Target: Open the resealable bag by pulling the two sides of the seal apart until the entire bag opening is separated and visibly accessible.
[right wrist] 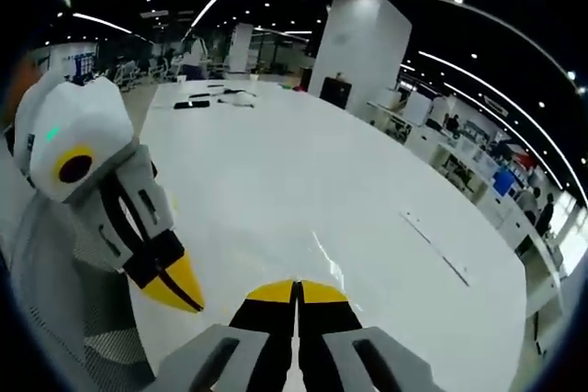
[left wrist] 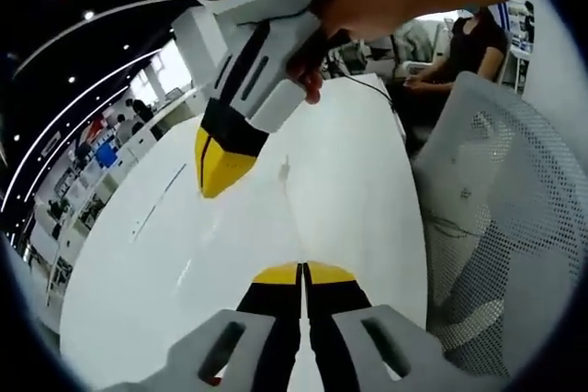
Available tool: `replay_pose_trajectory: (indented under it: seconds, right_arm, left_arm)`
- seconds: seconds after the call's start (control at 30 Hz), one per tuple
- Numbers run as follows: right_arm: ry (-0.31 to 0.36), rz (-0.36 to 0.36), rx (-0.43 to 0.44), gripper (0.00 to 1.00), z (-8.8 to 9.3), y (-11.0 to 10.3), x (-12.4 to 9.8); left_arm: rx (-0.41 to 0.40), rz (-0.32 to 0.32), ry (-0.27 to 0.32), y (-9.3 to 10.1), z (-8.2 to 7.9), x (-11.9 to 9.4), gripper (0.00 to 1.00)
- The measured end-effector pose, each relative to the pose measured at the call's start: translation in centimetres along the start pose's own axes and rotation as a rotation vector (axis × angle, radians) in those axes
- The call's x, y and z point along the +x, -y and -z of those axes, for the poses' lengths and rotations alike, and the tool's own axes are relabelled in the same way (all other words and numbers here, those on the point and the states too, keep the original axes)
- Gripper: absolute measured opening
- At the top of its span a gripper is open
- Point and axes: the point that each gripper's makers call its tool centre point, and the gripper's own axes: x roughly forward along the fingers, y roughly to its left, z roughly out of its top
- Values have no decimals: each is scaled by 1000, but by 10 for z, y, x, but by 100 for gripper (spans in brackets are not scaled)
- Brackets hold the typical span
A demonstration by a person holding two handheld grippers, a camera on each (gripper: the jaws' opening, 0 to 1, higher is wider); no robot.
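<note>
Can't spot the resealable bag for sure. There's a faint glossy streak on the white tabletop [left wrist: 349, 190] just ahead of the yellow tips in both views, might be clear plastic, might be a reflection, can't tell.

In the left gripper view the left gripper [left wrist: 302, 274] comes up at 6 o'clock, fingers clenched together with nothing visible between them. The right gripper [left wrist: 220, 170] hangs in from 12 o'clock, held by a person's hand [left wrist: 344, 6], beak pointing down toward the tabletop, tips look pinched shut too, hovering above the surface.

In the right gripper view the right gripper [right wrist: 296, 293] is at 6 o'clock, fingers pressed tight, nothing caught in them. The left gripper [right wrist: 175, 284] sits at 8 o'clock, tip angled down.

Loads of open room: the tabletop runs long and bare toward 12 o'clock, its far edge curving round at 3 o'clock. A few small dark items [right wrist: 207, 98] lie way off at the far end. A white mesh chair [left wrist: 496, 218] stands right against the tabletop's edge at 3 o'clock in the left gripper view, another person [left wrist: 464, 48] seated beyond it.
</note>
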Motion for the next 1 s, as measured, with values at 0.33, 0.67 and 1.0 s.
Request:
replay_pose_trajectory:
  seconds: [0.33, 0.67, 1.0]
  right_arm:
    - [-16, -30, -83, 0, 10, -10, 9]
    - [-61, -26, -195, 0, 33, -10, 19]
    - [-90, -31, -345, 0, 49, -8, 37]
  left_arm:
    - [74, -47, -7, -9, 6, -3, 0]
    - [27, -71, -16, -12, 22, -22, 0]
    - [-42, -79, -41, -7, 42, -35, 0]
